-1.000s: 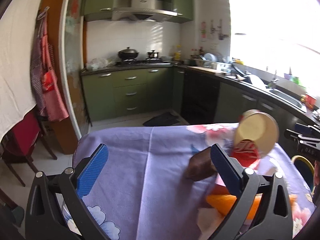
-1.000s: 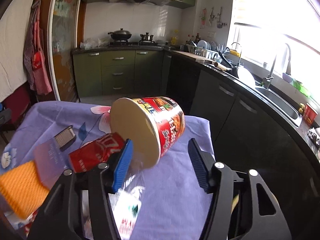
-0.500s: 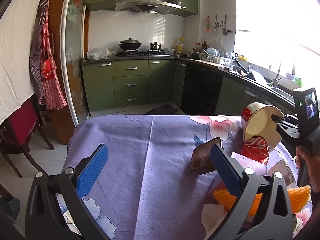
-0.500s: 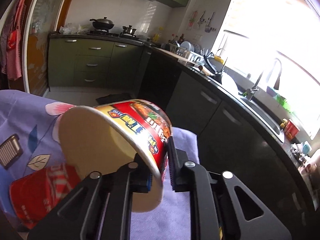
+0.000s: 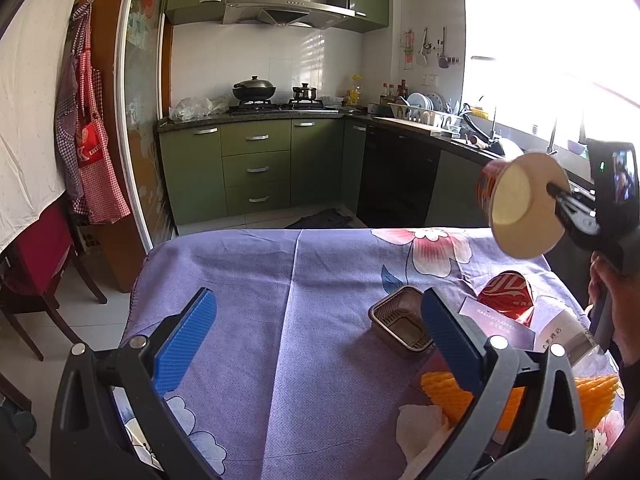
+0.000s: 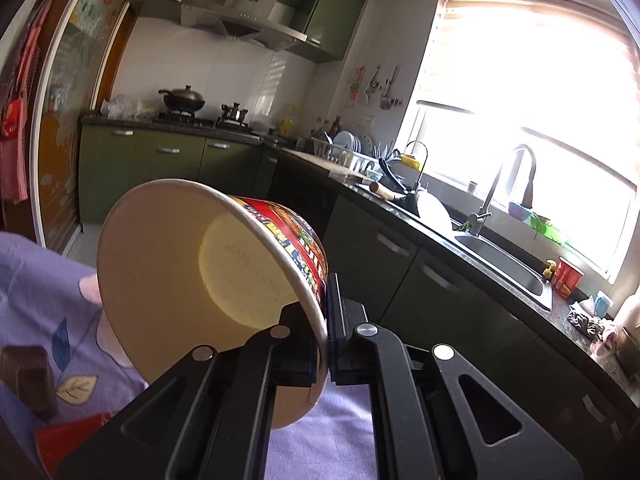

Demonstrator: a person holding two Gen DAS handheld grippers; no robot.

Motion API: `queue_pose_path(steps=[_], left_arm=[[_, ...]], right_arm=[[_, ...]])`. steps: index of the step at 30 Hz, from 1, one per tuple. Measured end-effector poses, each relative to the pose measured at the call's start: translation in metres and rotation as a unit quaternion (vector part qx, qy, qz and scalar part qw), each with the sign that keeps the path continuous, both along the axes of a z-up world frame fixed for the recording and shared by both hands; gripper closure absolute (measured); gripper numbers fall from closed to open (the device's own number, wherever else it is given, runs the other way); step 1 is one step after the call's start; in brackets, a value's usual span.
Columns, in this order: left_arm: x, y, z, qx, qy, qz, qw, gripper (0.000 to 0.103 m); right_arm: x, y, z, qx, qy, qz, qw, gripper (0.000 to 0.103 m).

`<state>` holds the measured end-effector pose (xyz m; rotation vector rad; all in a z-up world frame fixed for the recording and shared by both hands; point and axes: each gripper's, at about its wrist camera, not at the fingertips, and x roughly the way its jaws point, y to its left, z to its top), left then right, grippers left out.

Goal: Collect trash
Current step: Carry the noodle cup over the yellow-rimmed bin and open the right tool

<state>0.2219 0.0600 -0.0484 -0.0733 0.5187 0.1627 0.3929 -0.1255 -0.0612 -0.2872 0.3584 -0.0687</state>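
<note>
Paper noodle cup [image 6: 208, 280] rim pinched in right gripper [image 6: 326, 320] jaws, left gripper [image 5: 320, 336] jaws spread, blue ribbed pads [image 5: 182, 344]

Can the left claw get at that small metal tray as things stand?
Probably yes: the left claw is open and empty, and the metal tray lies on the cloth beside its right finger, uncovered.

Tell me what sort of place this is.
A home kitchen with a dining table. Green cabinets sit under a gas hob carrying a black wok, a steel range hood hangs above, and a sink with a tall tap sits under the window.
</note>
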Motion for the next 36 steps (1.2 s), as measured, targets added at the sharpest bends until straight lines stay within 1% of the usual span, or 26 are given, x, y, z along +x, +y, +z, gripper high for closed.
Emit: queue_pose_path(steps=[3, 7, 8, 9, 10, 12, 13, 16, 17, 19, 22, 23, 24, 25, 28, 31, 36], left_arm=[[-0.001, 0.000, 0.001, -0.002, -0.003, 0.000, 1.0000, 0.006], [-0.004, 0.000, 0.003, -0.007, -0.004, -0.005, 1.0000, 0.006], [-0.004, 0.000, 0.003, -0.007, -0.005, -0.007, 0.9999, 0.006], [-0.005, -0.001, 0.004, -0.007, -0.006, -0.009, 0.9999, 0.006], [-0.007, -0.002, 0.005, -0.005, -0.008, -0.012, 0.9999, 0.006], [-0.010, -0.004, 0.007, -0.004, -0.010, -0.017, 0.9998, 0.006], [-0.011, -0.005, 0.009, -0.005, -0.012, -0.021, 0.9997, 0.006], [-0.015, -0.009, 0.014, -0.005, -0.017, -0.027, 0.9995, 0.006], [-0.017, -0.009, 0.016, -0.004, -0.018, -0.029, 0.9994, 0.006], [-0.022, -0.010, 0.022, -0.006, -0.019, -0.033, 0.9992, 0.006], [-0.031, -0.012, 0.029, -0.020, -0.015, -0.043, 0.9988, 0.006], [-0.034, -0.012, 0.031, -0.026, -0.012, -0.047, 0.9985, 0.006], [-0.037, -0.013, 0.033, -0.035, -0.007, -0.054, 0.9979, 0.006], [-0.041, -0.014, 0.033, -0.043, 0.000, -0.062, 0.9971, 0.006], [-0.052, -0.022, 0.036, -0.055, 0.021, -0.086, 0.9946, 0.006], [-0.065, -0.033, 0.040, -0.045, 0.033, -0.099, 0.9935, 0.006], [-0.083, -0.047, 0.046, -0.025, 0.047, -0.112, 0.9923, 0.006]], right_arm=[[-0.009, -0.003, 0.024, 0.036, 0.008, 0.016, 0.999, 0.098], [-0.035, -0.025, 0.057, 0.075, 0.031, 0.037, 0.996, 0.098], [-0.045, -0.039, 0.066, 0.091, 0.053, 0.044, 0.993, 0.098], [-0.051, -0.048, 0.069, 0.099, 0.066, 0.046, 0.992, 0.098], [-0.061, -0.066, 0.076, 0.113, 0.093, 0.047, 0.988, 0.098], [-0.077, -0.097, 0.080, 0.133, 0.134, 0.043, 0.981, 0.098], [-0.084, -0.110, 0.081, 0.140, 0.148, 0.038, 0.978, 0.098], [-0.110, -0.176, 0.084, 0.174, 0.212, 0.004, 0.962, 0.098], [-0.116, -0.193, 0.082, 0.181, 0.223, -0.007, 0.958, 0.098], [-0.131, -0.231, 0.077, 0.203, 0.251, -0.033, 0.946, 0.098], [-0.149, -0.298, 0.061, 0.250, 0.298, -0.084, 0.918, 0.098], [-0.151, -0.315, 0.054, 0.258, 0.309, -0.096, 0.910, 0.098], [-0.152, -0.332, 0.045, 0.268, 0.327, -0.108, 0.900, 0.098], [-0.151, -0.343, 0.036, 0.276, 0.337, -0.115, 0.893, 0.098], [-0.142, -0.383, -0.004, 0.307, 0.391, -0.140, 0.856, 0.098], [-0.130, -0.401, -0.032, 0.304, 0.419, -0.154, 0.841, 0.098], [-0.112, -0.414, -0.067, 0.304, 0.450, -0.157, 0.825, 0.098]])
